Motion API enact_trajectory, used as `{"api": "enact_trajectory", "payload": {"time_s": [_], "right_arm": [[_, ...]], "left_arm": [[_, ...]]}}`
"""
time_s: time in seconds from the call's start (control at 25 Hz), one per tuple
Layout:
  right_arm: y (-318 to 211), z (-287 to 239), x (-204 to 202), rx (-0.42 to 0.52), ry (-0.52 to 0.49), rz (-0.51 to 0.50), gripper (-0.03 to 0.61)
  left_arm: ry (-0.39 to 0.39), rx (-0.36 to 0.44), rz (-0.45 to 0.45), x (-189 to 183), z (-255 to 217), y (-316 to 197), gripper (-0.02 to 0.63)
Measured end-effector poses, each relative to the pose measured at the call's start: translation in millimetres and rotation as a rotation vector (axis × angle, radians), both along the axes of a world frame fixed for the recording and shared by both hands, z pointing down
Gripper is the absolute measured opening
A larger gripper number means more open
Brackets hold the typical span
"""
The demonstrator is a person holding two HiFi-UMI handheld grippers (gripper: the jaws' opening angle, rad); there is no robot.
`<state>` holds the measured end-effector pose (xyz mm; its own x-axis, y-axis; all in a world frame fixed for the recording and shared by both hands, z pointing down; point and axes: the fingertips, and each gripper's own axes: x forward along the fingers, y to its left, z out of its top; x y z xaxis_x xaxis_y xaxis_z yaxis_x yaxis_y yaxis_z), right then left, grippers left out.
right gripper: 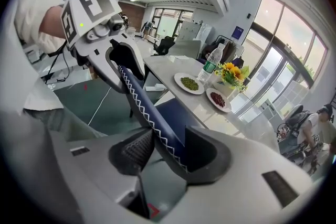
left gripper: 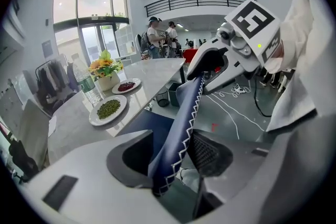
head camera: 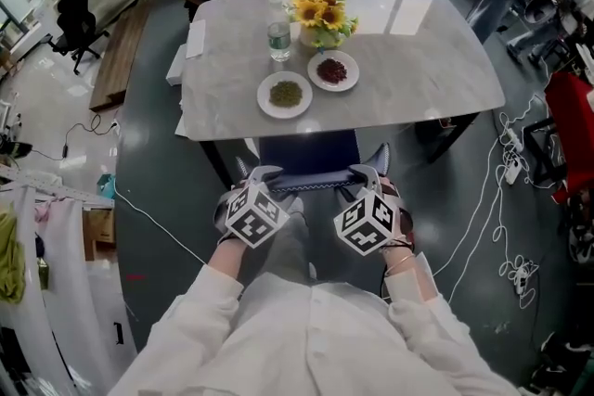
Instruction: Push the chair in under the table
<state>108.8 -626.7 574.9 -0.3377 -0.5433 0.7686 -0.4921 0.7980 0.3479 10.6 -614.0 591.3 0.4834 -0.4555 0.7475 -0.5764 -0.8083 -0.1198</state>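
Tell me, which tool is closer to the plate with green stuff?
Left. The left tool clamps the chair back nearly straight across from the green plate; the right tool clamps it farther to the side.

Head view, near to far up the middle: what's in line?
left gripper and right gripper, both clamped on the chair backrest → chair seat → table → green-filled plate → red-filled plate → sunflowers. Bottle omitted: overlaps.

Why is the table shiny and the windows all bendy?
Head view: light bounces off the polished table, making pale glare patches. Left gripper view: the wide-angle lens curves the windows and blackens the corners. Right gripper view: same bending.
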Motion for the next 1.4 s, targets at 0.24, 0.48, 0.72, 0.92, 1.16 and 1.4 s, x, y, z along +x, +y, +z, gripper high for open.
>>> {"api": "enact_trajectory", "payload": {"time_s": [0.24, 0.48, 0.72, 0.92, 1.16, 1.4], "right_arm": [[-3, 0, -11, 0.002, -0.012, -0.009, 0.178], [-22, 3, -11, 0.014, -0.001, 0.000, 0.178], [-44, 3, -10, 0.011, 0.022, -0.003, 0.178], [-52, 3, -10, 0.008, 0.032, -0.006, 0.178], [-53, 3, -9, 0.010, 0.030, -0.002, 0.179], [-51, 3, -9, 0.012, 0.027, 0.000, 0.181]], "left_arm": [[-0.023, -0.004, -0.006, -11, 0, -7, 0.202], [-0.032, 0.014, -0.021, -12, 3, -25, 0.204], [-0.031, 0.021, -0.033, -10, 2, -45, 0.204], [-0.029, 0.022, -0.034, -9, 1, -53, 0.204], [-0.032, 0.007, -0.043, -9, 2, -53, 0.204], [-0.039, 0.003, -0.064, -9, 1, -51, 0.204]]}}
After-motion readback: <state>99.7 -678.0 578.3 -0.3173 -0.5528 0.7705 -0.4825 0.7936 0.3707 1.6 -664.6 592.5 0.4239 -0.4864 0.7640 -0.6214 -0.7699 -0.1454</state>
